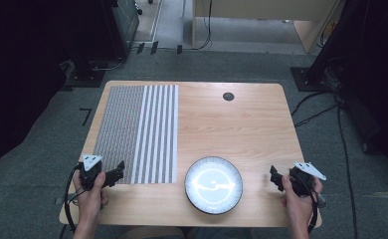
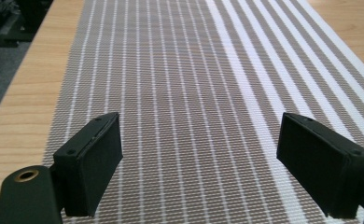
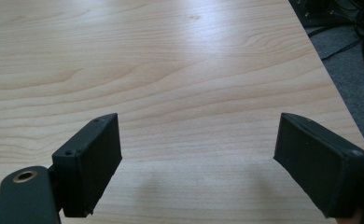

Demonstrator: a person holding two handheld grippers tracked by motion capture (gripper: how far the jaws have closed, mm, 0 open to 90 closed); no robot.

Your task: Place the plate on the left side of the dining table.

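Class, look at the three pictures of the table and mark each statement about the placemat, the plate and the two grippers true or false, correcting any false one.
1. The striped placemat lies on the left part of the wooden table. True.
2. The plate rests on the placemat. False: it sits on bare wood, to the right of the mat.
3. The left gripper has its jaws wide apart over the placemat. True.
4. The right gripper is clamped on the plate. False: its jaws are open over bare wood, holding nothing.
5. The plate holds food. False: it looks empty, with only a bright reflection on it.
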